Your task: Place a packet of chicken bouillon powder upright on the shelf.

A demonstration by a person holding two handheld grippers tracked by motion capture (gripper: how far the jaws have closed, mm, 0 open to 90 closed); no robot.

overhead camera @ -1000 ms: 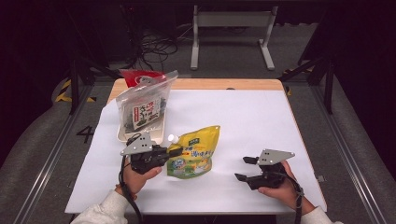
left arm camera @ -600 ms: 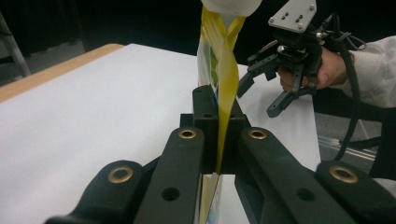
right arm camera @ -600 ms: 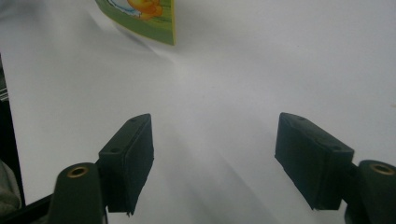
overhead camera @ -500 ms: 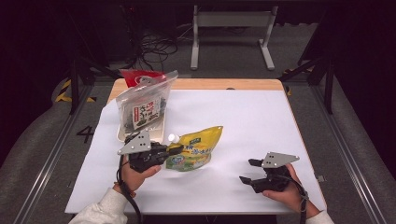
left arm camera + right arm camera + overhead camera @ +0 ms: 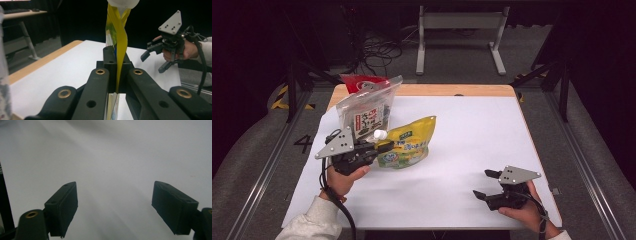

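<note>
left gripper (image 5: 384, 146) clamps the yellow pouch (image 5: 408, 144), lifted off the table (image 5: 472, 130); right gripper (image 5: 484, 185) has just been opening, jaws wide, nothing between them.

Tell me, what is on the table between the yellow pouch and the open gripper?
Nothing: in the high view, only bare white table top lies between the yellow plastic spouted pouch and the open right hand-held gripper.
</note>
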